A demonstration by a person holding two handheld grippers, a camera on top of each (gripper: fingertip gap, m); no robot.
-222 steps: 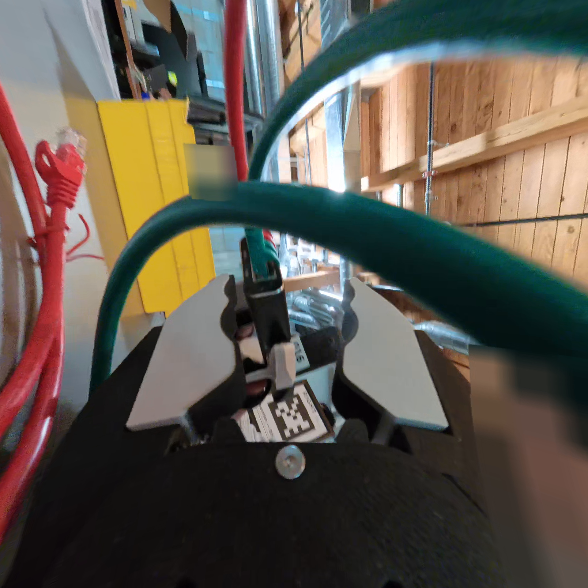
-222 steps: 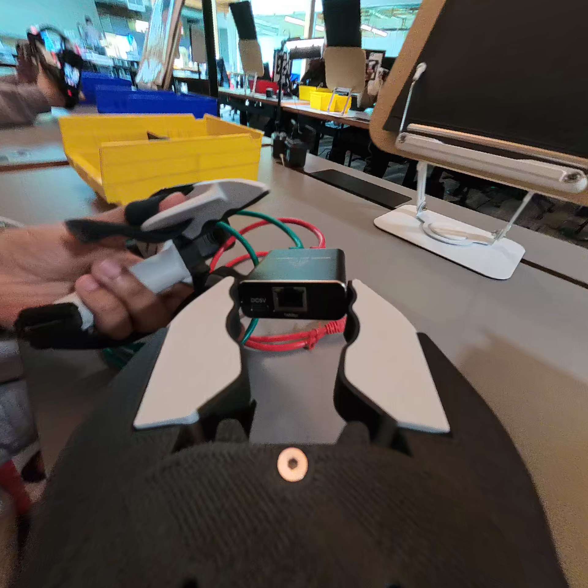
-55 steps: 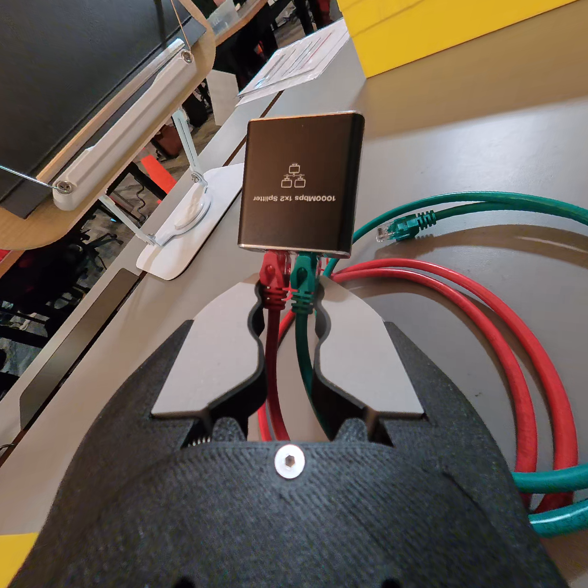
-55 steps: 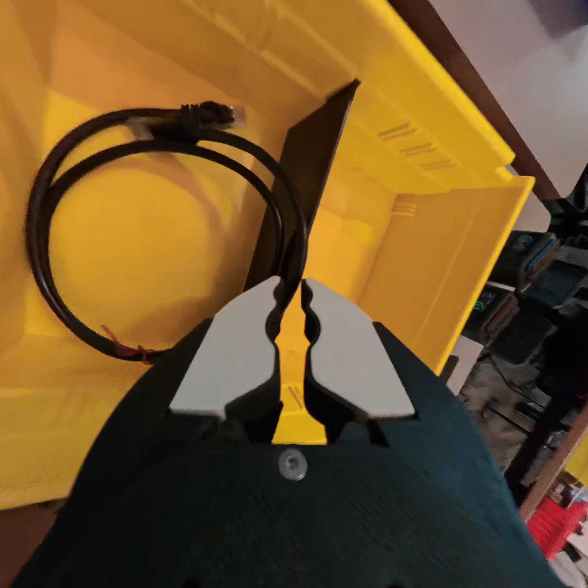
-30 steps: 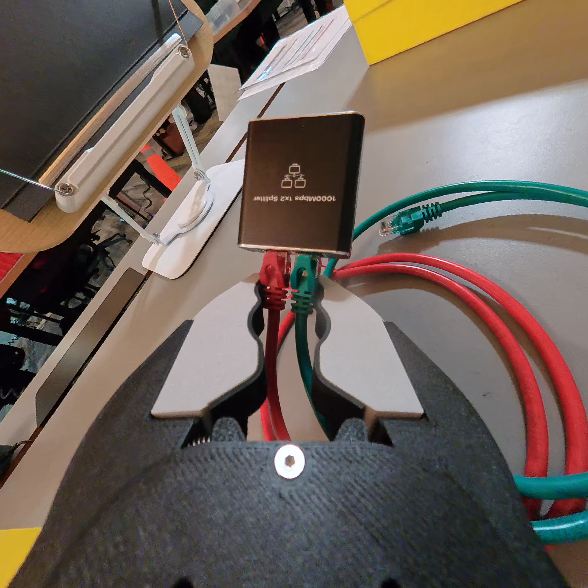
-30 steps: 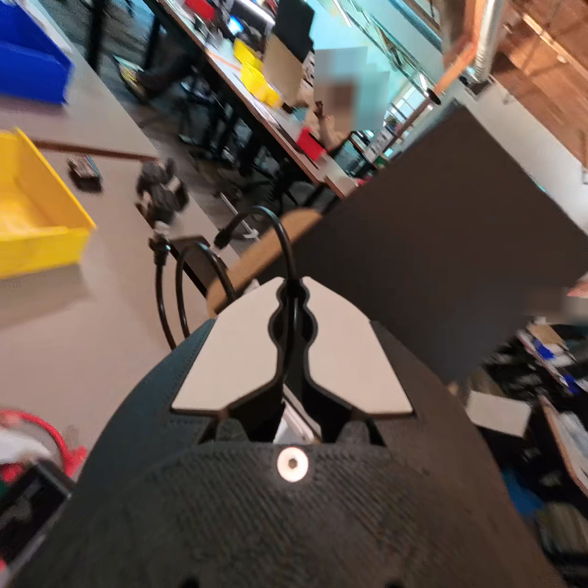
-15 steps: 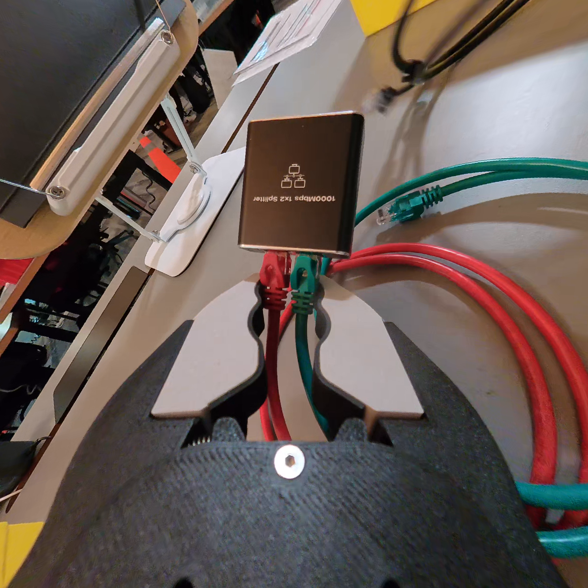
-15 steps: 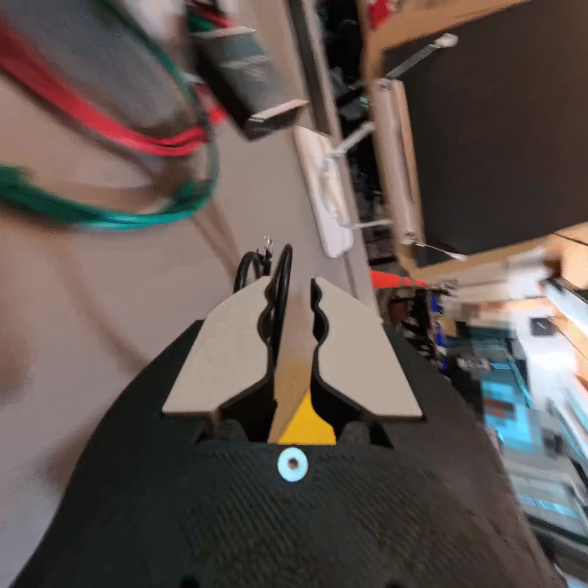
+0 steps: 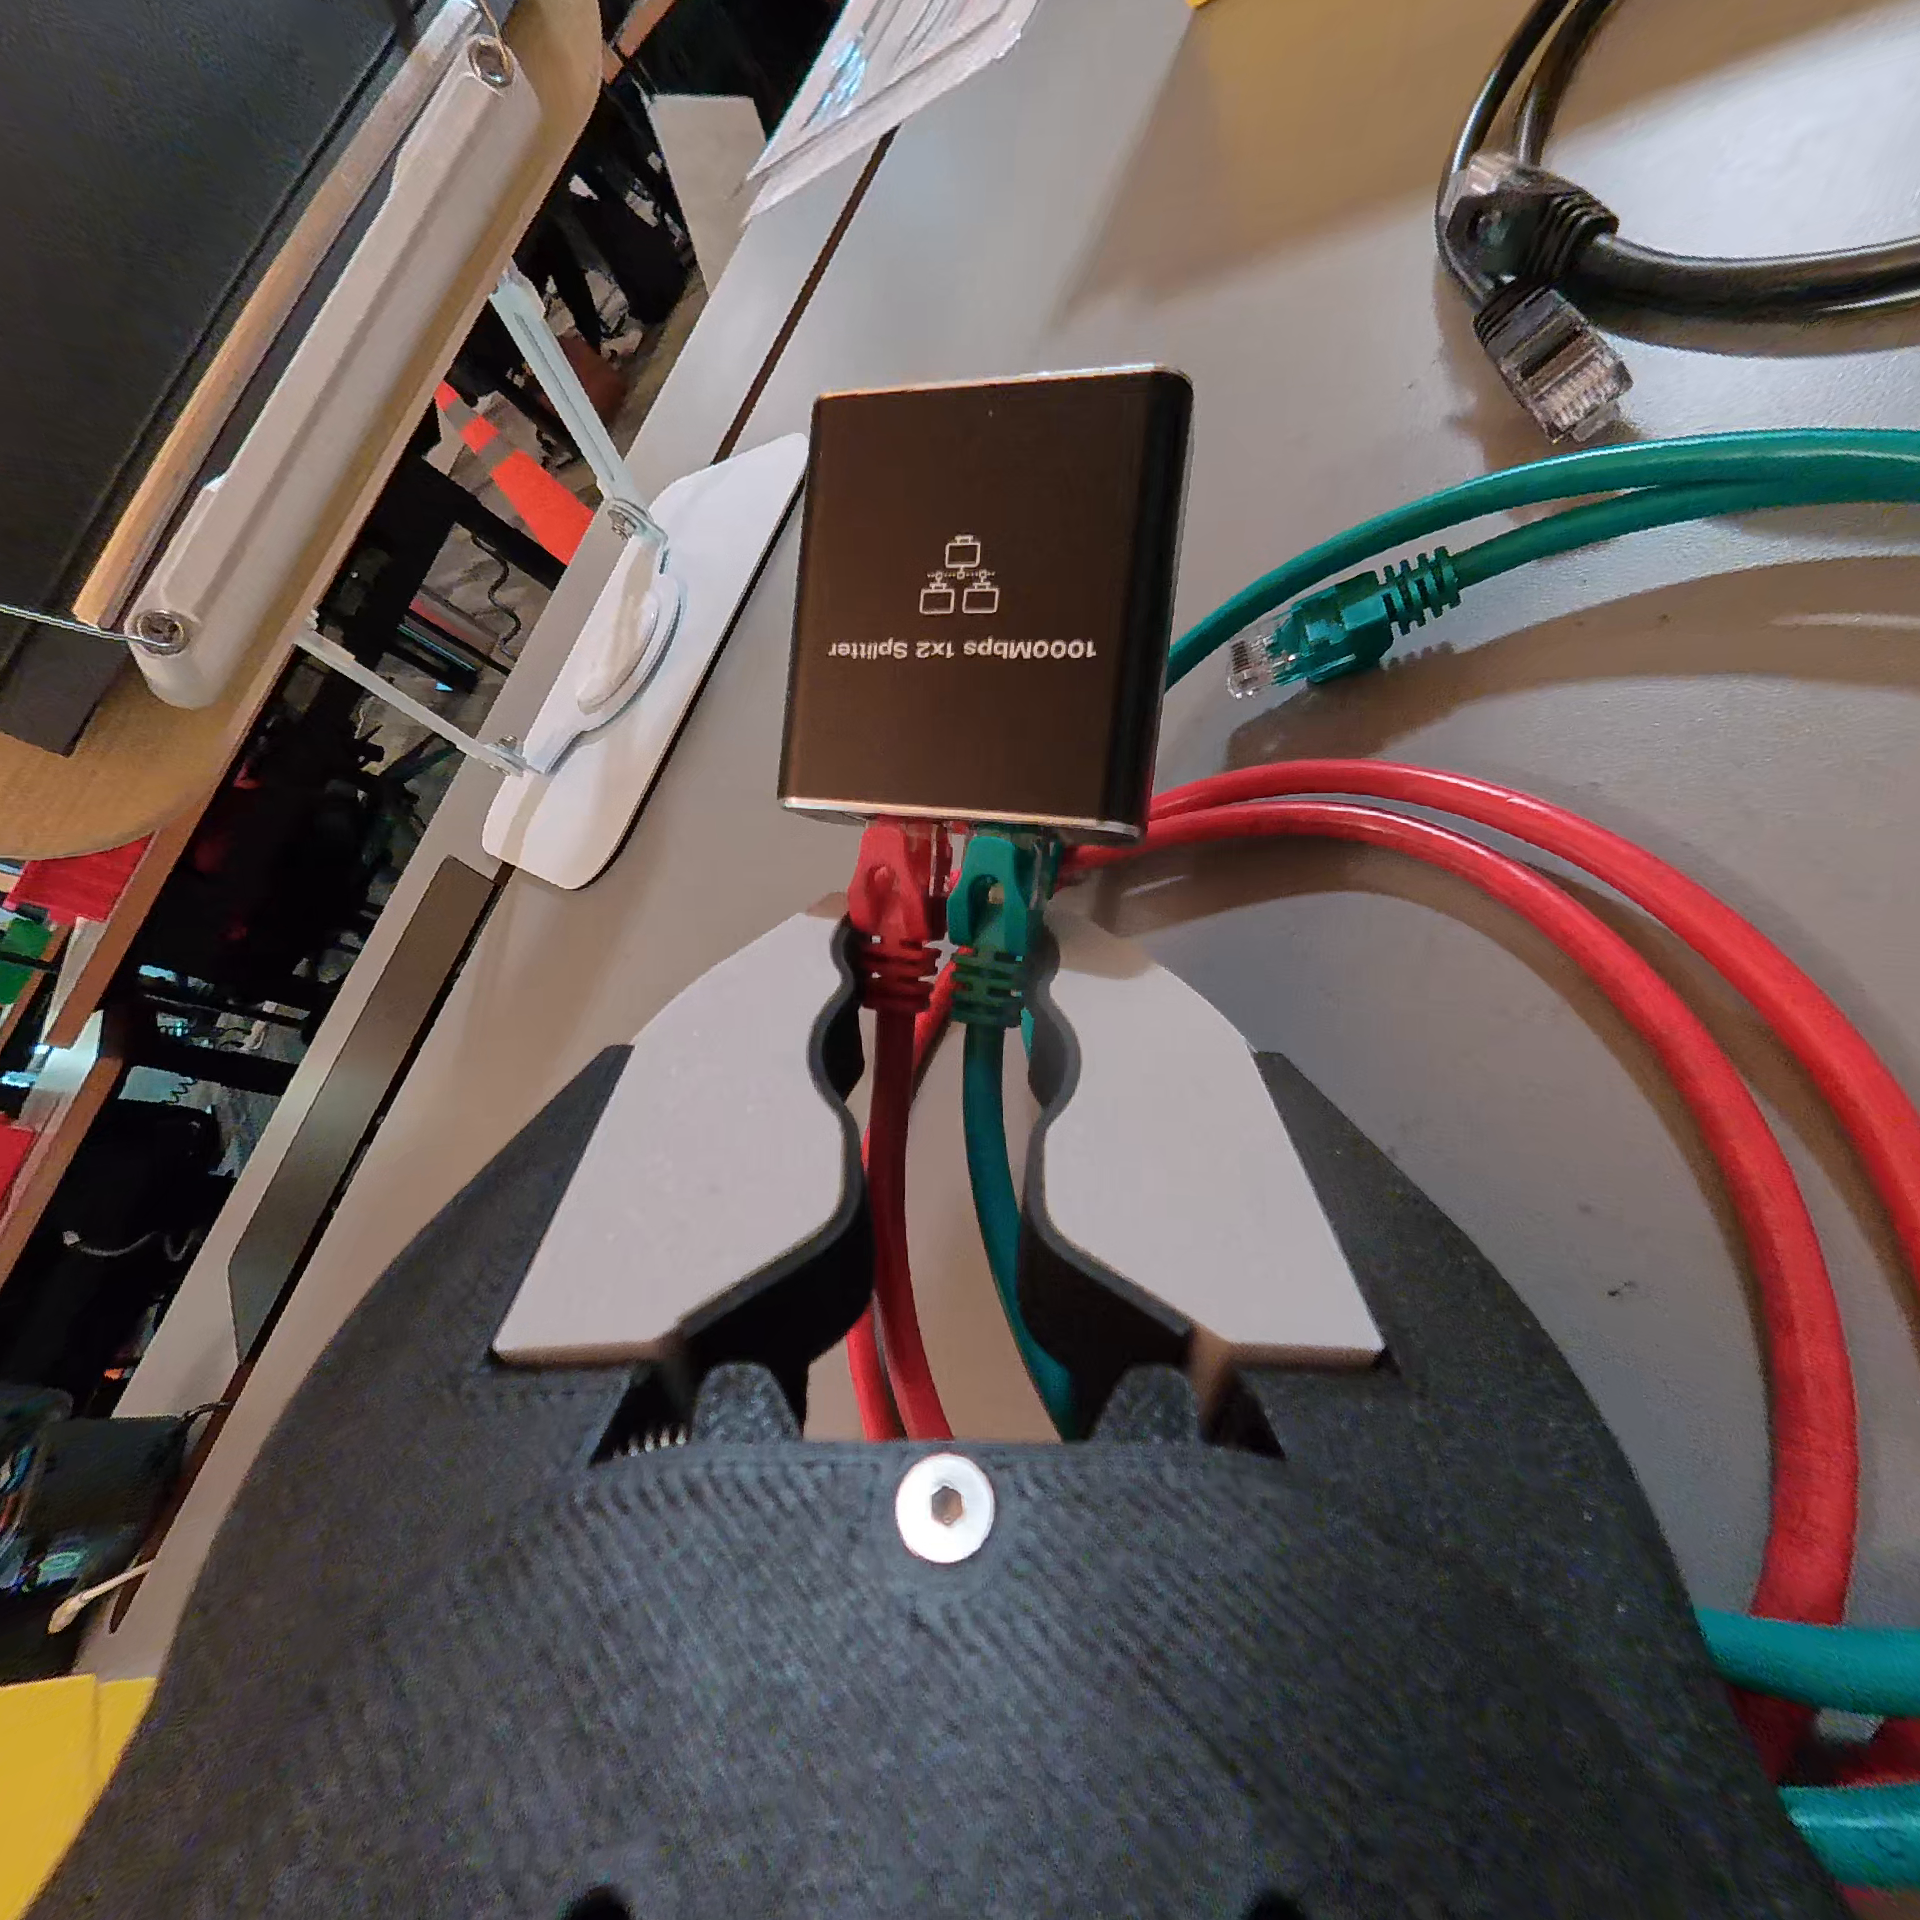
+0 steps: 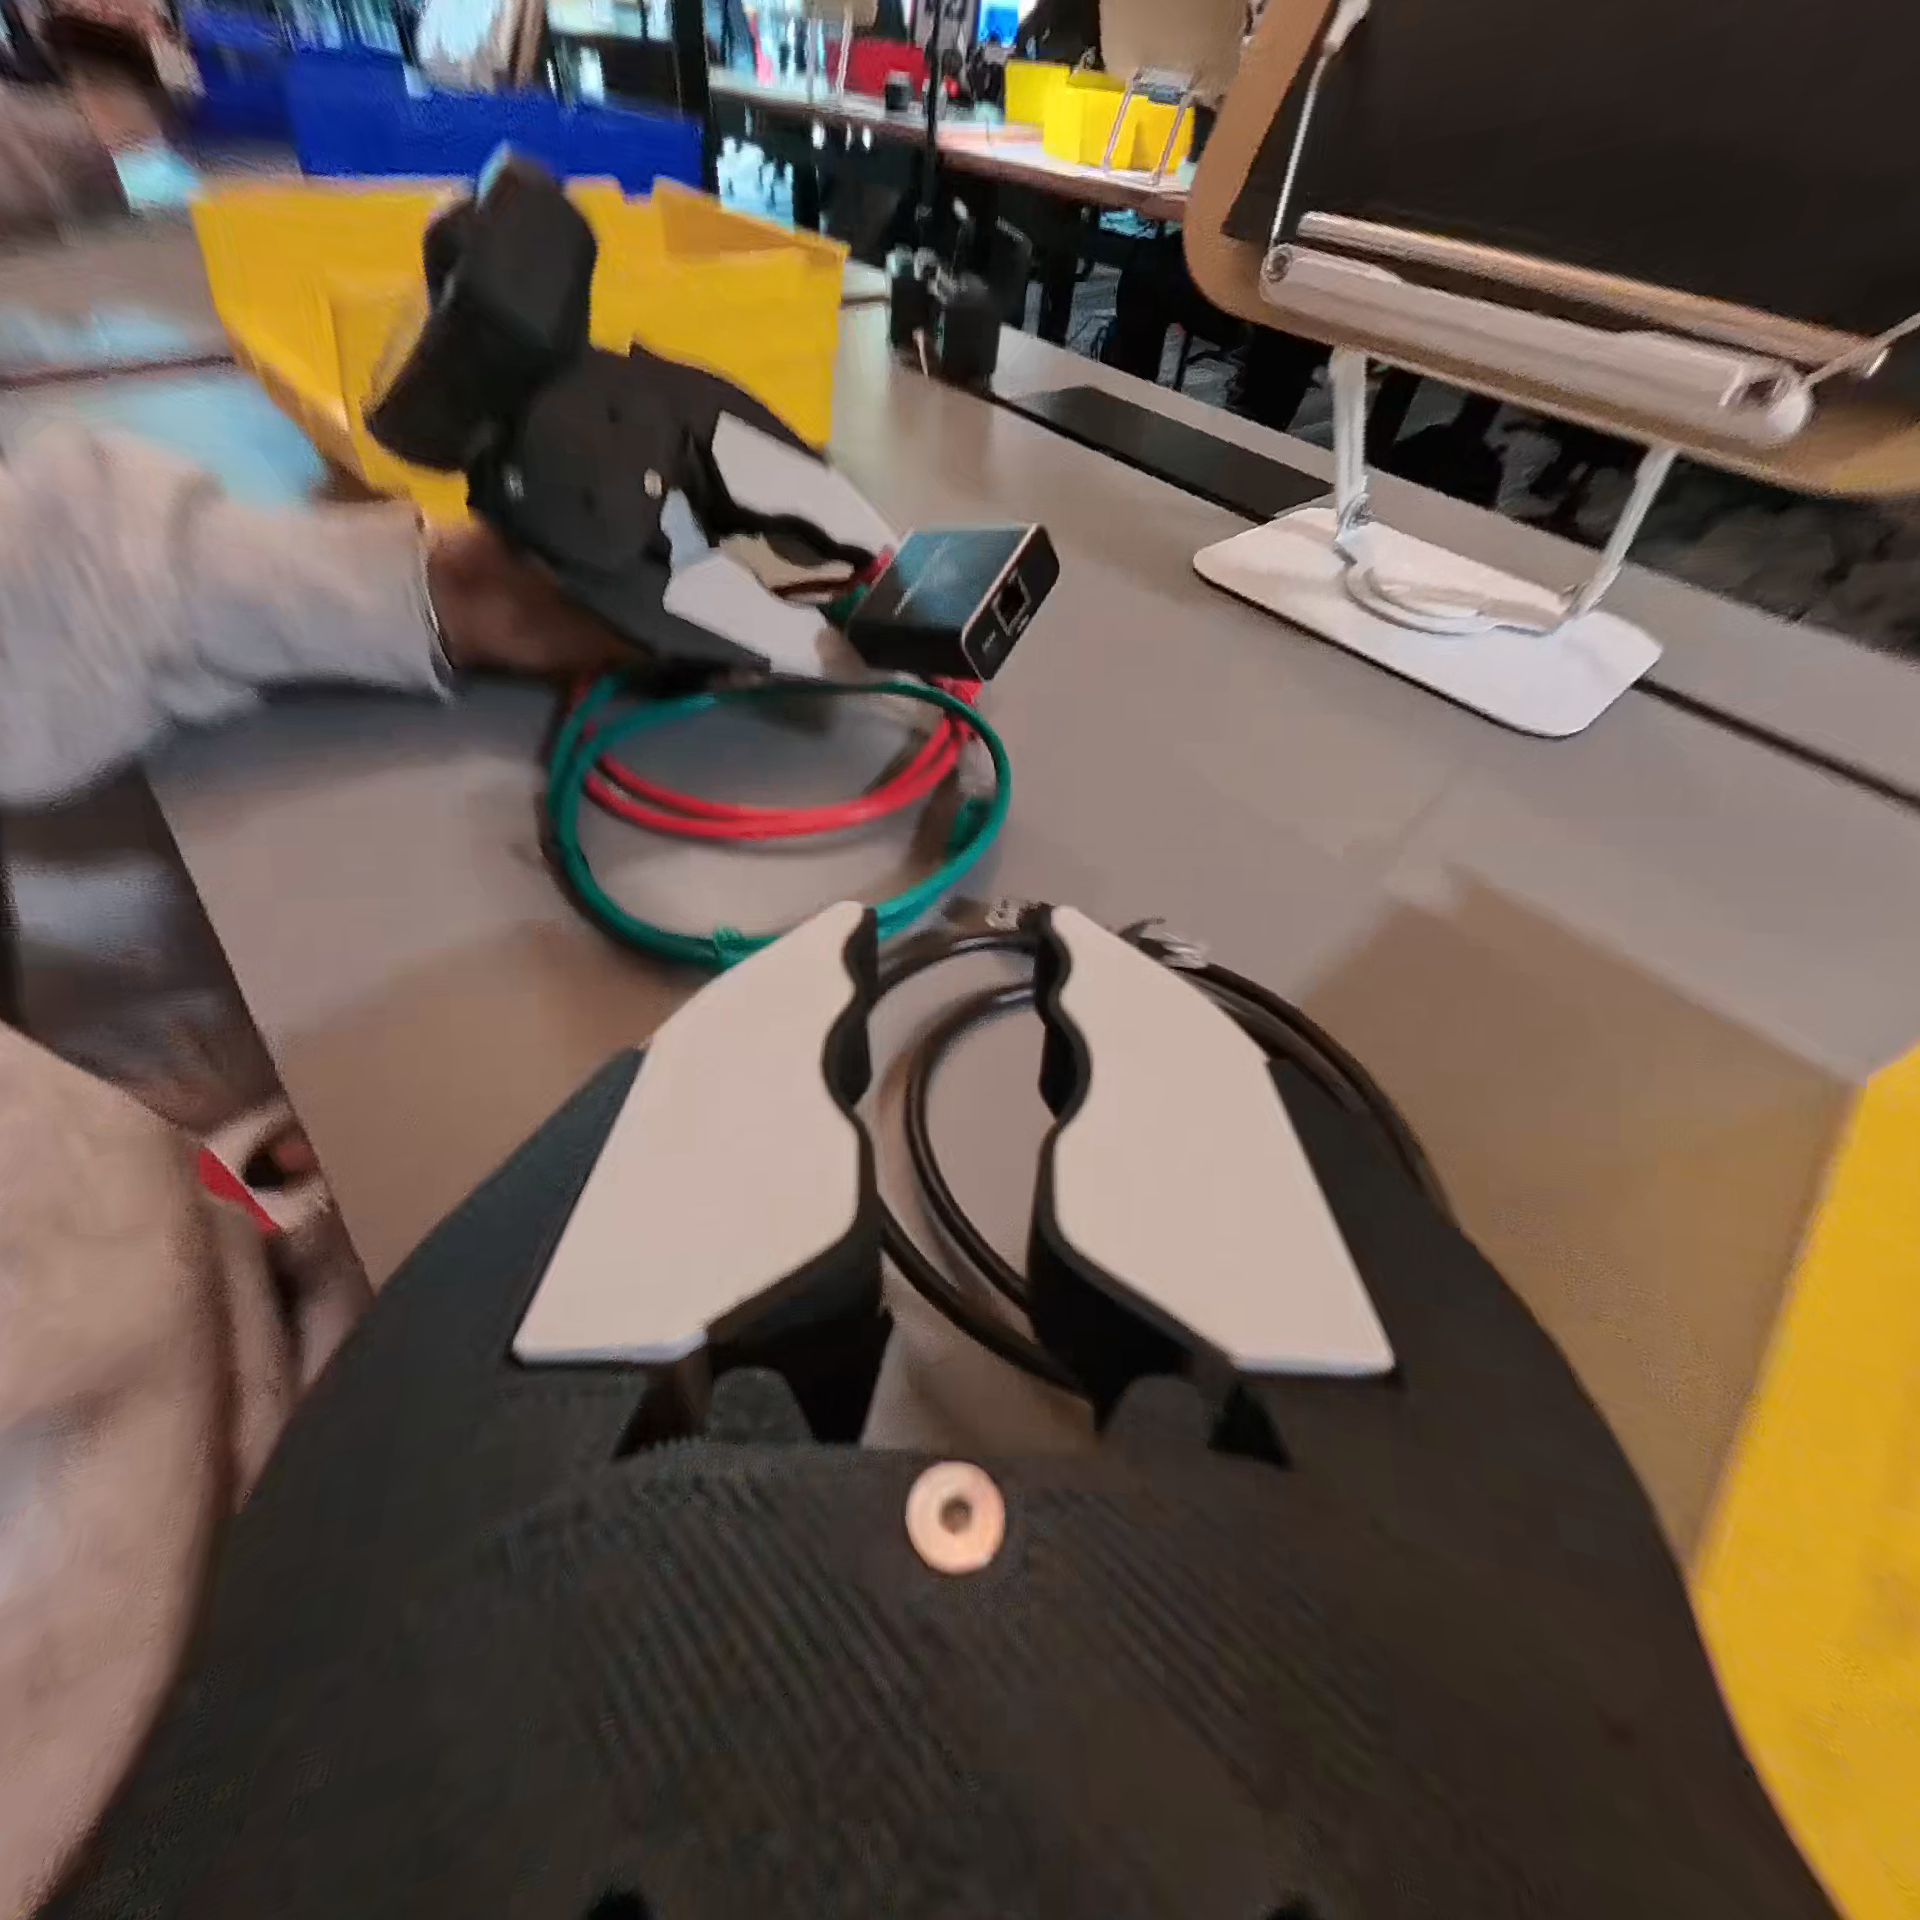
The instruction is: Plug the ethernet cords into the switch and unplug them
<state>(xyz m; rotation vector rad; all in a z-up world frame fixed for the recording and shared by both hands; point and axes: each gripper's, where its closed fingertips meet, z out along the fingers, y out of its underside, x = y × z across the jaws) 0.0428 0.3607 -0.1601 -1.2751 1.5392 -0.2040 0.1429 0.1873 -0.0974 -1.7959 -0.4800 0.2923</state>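
Note:
The black switch (image 9: 982,603) hangs tilted just above the grey table, with a red plug (image 9: 888,904) and a green plug (image 9: 992,914) in its near ports. My left gripper (image 9: 940,935) is shut on both plugs' boots. The far end of the green cord (image 9: 1320,634) lies loose to the right of the switch. A black cord (image 9: 1538,332) lies on the table at the upper right. In the right wrist view my right gripper (image 10: 951,925) is open just above the black cord (image 10: 935,1143). The switch (image 10: 951,597) and the left gripper (image 10: 665,499) show farther off.
Red and green cord loops (image 10: 779,831) lie between the two grippers. A white stand (image 10: 1455,623) holding a dark screen is to the right. Yellow bins (image 10: 727,301) stand behind and at the right edge (image 10: 1829,1455). A person's sleeve (image 10: 156,603) reaches in from the left.
My right gripper swung round, opened and let go of the black cord, which now lies on the table. My left gripper kept its hold on the two plugs.

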